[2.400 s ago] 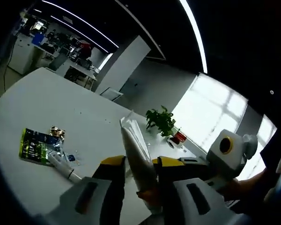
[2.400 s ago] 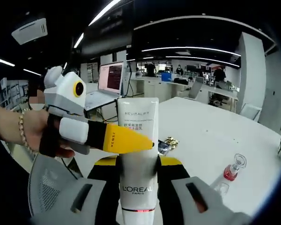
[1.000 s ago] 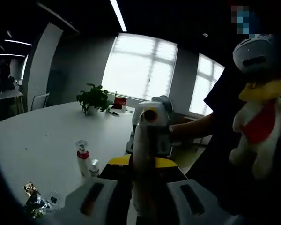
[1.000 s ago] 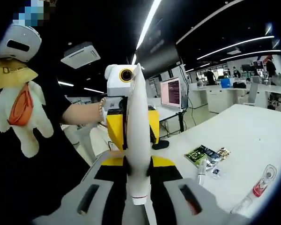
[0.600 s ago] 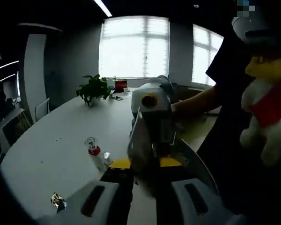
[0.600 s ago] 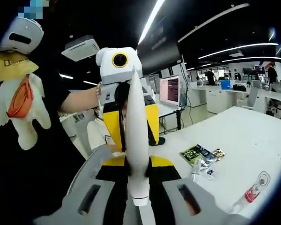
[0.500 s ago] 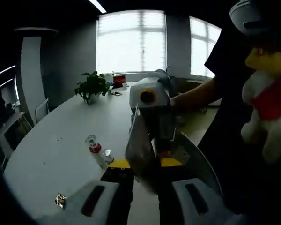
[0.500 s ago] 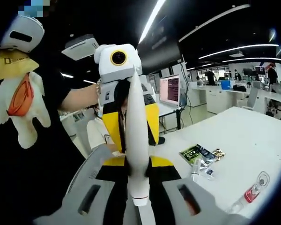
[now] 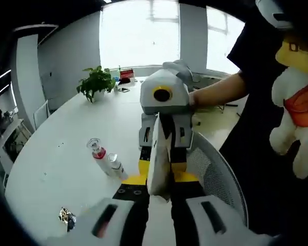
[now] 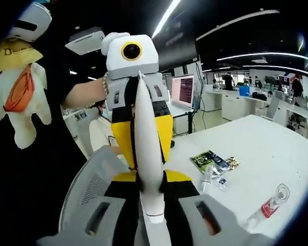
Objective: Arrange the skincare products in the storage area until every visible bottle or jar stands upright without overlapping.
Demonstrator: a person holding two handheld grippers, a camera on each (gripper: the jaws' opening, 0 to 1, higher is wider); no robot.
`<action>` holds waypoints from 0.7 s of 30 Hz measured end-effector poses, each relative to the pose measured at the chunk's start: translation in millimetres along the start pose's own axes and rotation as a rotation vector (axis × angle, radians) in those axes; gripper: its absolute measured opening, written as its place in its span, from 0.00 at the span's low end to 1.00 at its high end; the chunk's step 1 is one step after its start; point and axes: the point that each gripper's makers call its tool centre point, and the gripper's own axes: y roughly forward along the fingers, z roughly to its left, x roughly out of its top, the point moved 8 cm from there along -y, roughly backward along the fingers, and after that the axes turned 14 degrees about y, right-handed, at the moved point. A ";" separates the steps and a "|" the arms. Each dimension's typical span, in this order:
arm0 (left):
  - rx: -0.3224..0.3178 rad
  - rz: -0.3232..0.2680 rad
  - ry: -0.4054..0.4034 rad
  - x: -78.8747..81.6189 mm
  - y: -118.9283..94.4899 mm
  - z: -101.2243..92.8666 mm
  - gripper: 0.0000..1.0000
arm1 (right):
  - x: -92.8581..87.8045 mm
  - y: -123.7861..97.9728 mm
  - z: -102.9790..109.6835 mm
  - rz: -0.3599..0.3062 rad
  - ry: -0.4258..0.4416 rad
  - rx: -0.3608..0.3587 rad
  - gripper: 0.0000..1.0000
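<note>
Tube (image 10: 148,154) now edge-on, lettering unreadable

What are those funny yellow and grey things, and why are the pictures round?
A person holds one pair of tongs in each hand, and a small camera rides on each pair, so each picture looks along its own jaws. In the left gripper view, the left tongs pinch a white squeezy tube of face cream, and the right tongs face you, holding the same tube. The right gripper view shows the tube edge-on. A red-and-clear little bottle and a small clear vial lie on the white table; a green packet too. A plush duck hangs nearby.
</note>
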 end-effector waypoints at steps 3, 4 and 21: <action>-0.011 0.009 0.003 -2.8 4.4 2.2 0.14 | -2.9 -1.5 -3.4 0.009 0.002 -0.017 0.17; -0.014 0.009 0.004 -3.5 5.3 2.8 0.14 | -3.8 -1.8 -3.9 0.010 0.003 -0.022 0.17; -0.057 -0.007 0.013 -14.0 37.8 18.6 0.13 | -26.6 -14.3 -20.3 -0.001 0.067 -0.188 0.22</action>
